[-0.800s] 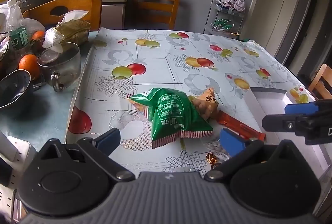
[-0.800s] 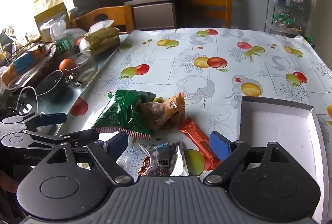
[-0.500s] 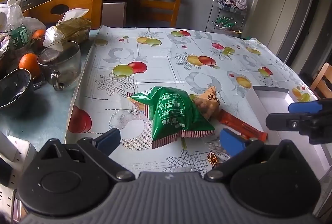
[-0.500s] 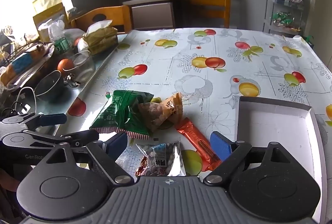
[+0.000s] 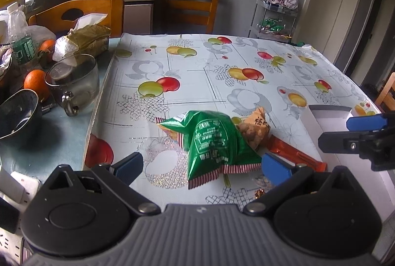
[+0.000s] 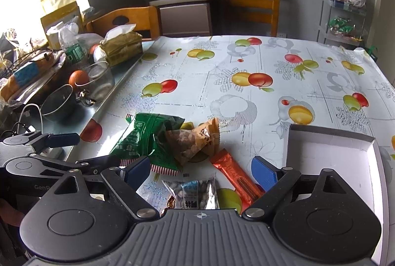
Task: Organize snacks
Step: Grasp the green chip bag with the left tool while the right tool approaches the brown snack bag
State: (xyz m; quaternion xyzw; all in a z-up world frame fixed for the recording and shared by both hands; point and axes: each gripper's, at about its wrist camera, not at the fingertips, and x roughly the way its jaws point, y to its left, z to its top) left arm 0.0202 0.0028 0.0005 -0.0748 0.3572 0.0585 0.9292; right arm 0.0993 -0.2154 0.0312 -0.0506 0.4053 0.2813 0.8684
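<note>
Your left gripper [image 5: 201, 166] hangs low over the fruit-print tablecloth [image 5: 197, 73], jaws spread wide and holding nothing, with the green snack bag [image 5: 214, 142] lying between its blue pads and slightly beyond them. Your right gripper [image 6: 201, 172] is likewise wide open and empty, hovering above the near edge of the pile.

The snacks sit in a loose cluster at the near middle of the table. The green snack bag leans against an orange-brown triangular packet [image 6: 195, 140], the two touching. An orange bar wrapper [image 6: 235, 174] lies flat just to the right of them, angled toward your right gripper's right-hand pad. A clear-and-silver packet of nuts [image 6: 192, 194] rests closest to you, directly under your right gripper, with a small gold-wrapped candy [image 6: 170, 201] at its left edge.

The white cardboard box [image 6: 330, 157] stands open on the right side of the table, just beside the orange bar wrapper but not touching it.

Off the cloth to the left, a glass mug [image 5: 74, 83], a dark bowl [image 5: 18, 113] and an orange [image 5: 35, 82] crowd the bare tabletop.
</note>
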